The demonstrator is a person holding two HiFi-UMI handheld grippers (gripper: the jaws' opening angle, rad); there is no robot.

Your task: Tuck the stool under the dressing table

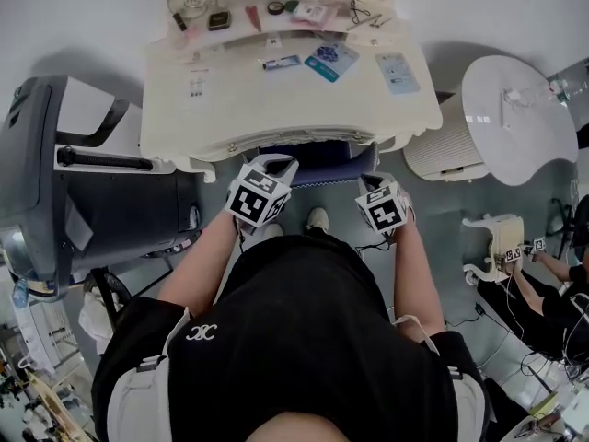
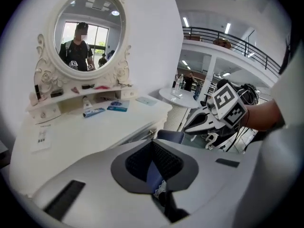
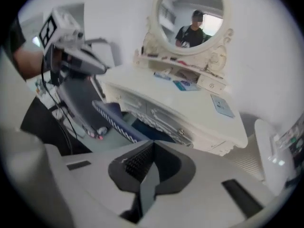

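Head view: blue stool (image 1: 322, 162) tucked beneath the dressing table worktop (image 1: 276, 109) — seemingly finished — so left claw (image 1: 276, 162) and right claw (image 1: 370, 182) hang before it, closed, empty.

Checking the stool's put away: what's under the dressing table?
A blue stool sits under the dressing table; only its near cushion edge sticks out past the front. The tabletop covers the rest of the stool, its legs and whatever lies further back.

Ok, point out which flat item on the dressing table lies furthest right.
The pale blue card, alone near the right end; the darker blue packet and small tube lie nearer the middle, the white label at the left.
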